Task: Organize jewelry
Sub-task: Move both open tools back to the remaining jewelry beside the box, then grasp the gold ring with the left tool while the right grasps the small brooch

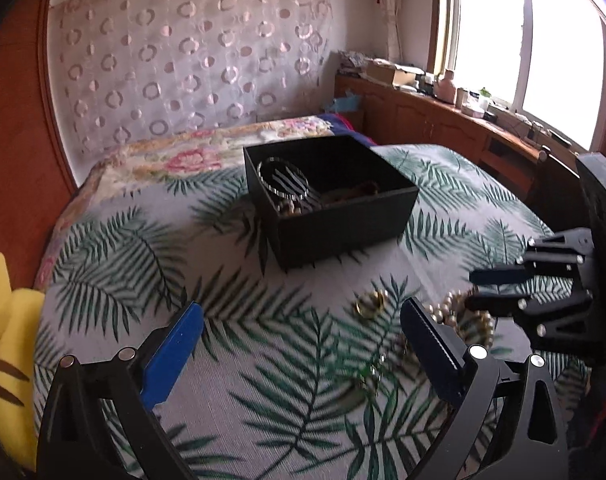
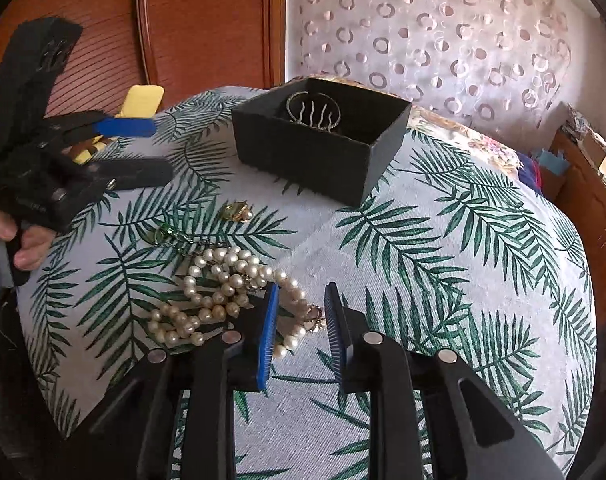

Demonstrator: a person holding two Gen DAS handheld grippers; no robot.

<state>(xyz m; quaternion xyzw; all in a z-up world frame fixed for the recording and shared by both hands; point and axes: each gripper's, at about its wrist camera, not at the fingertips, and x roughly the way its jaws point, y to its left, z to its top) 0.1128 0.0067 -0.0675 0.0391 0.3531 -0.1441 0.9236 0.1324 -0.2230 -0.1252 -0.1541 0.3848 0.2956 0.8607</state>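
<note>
While the far end of the pearl necklace hides behind the right gripper, the black box on the bed holds a silver bangle. That gripper is partly open around the pearls. The left gripper is wide open, holding nothing.

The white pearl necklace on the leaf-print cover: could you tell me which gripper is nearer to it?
Right. The right gripper is open with its blue fingers either side of the white pearl necklace's end; the left gripper, also open, hovers further off, beyond the strand.
</note>
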